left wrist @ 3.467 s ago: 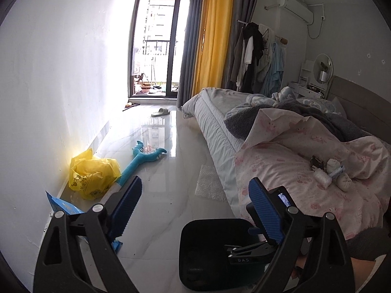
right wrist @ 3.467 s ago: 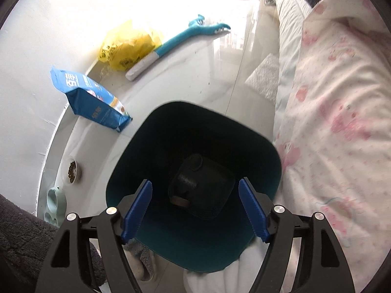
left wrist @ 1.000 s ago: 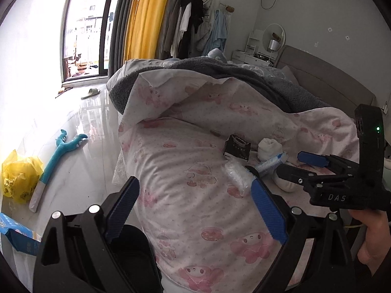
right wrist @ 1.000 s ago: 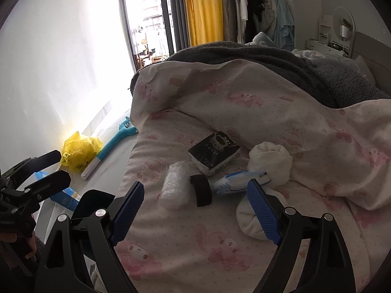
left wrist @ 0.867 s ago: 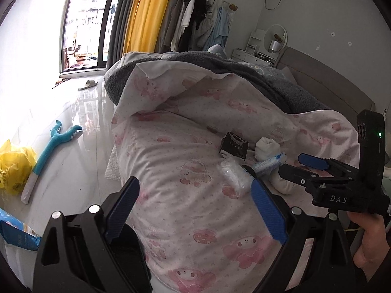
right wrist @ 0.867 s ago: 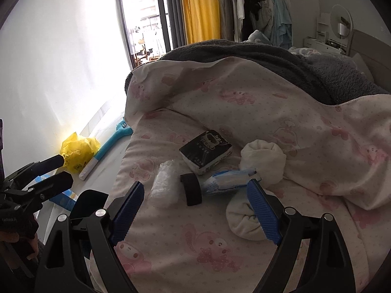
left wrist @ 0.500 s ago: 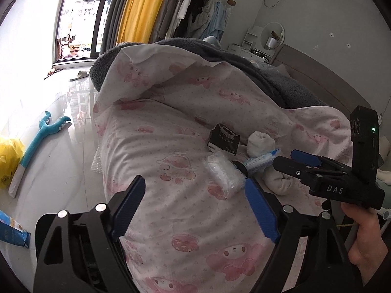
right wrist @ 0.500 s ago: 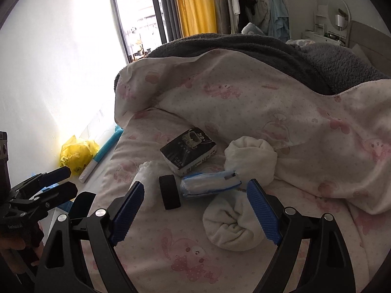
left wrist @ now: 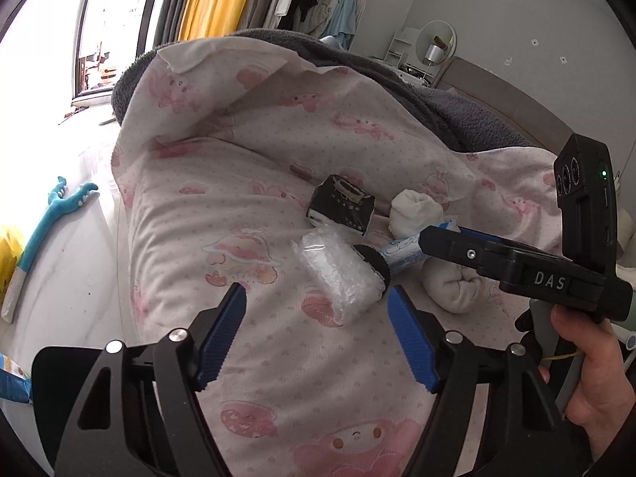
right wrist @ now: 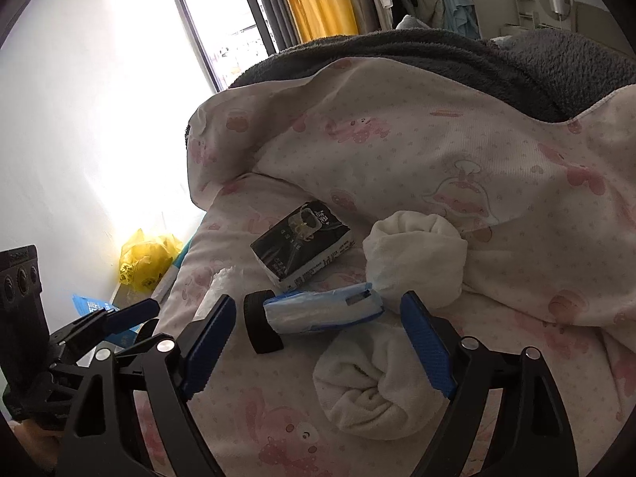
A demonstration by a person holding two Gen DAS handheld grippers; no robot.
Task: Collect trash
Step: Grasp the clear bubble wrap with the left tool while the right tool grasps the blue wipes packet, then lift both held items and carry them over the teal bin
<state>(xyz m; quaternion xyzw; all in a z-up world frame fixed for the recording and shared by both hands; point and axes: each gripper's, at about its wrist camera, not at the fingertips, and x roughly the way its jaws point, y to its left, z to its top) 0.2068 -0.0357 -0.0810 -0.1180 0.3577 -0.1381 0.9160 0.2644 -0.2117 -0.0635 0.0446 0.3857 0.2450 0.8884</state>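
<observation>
A small cluster of litter lies on the pink cartoon-print quilt [right wrist: 516,151] of the bed. At its middle is a blue-and-white plastic tissue packet [right wrist: 322,310], lying flat, one end touching a short black cylinder-shaped cap [right wrist: 260,328]. Just behind them sits a black rectangular carton with white print [right wrist: 304,244], and beside the cap, on the window side, a crumpled clear plastic wrap [left wrist: 342,274]. Two rolled white socks lie next to the packet: one [right wrist: 415,258] behind its far end, the other [right wrist: 369,391] in front.

The right gripper [right wrist: 318,342] hangs low over the quilt with its blue-padded fingers spread wide, the packet and cap just ahead of the gap and nothing clasped. The left gripper [left wrist: 318,334] is likewise spread and empty, its fingers pointing at the clear wrap.

A dark grey fleece blanket [right wrist: 457,59] covers the bed behind the quilt. On the floor by the white wall lie a yellow plastic bag [right wrist: 145,258] and a teal claw-ended plastic stick [left wrist: 51,214].
</observation>
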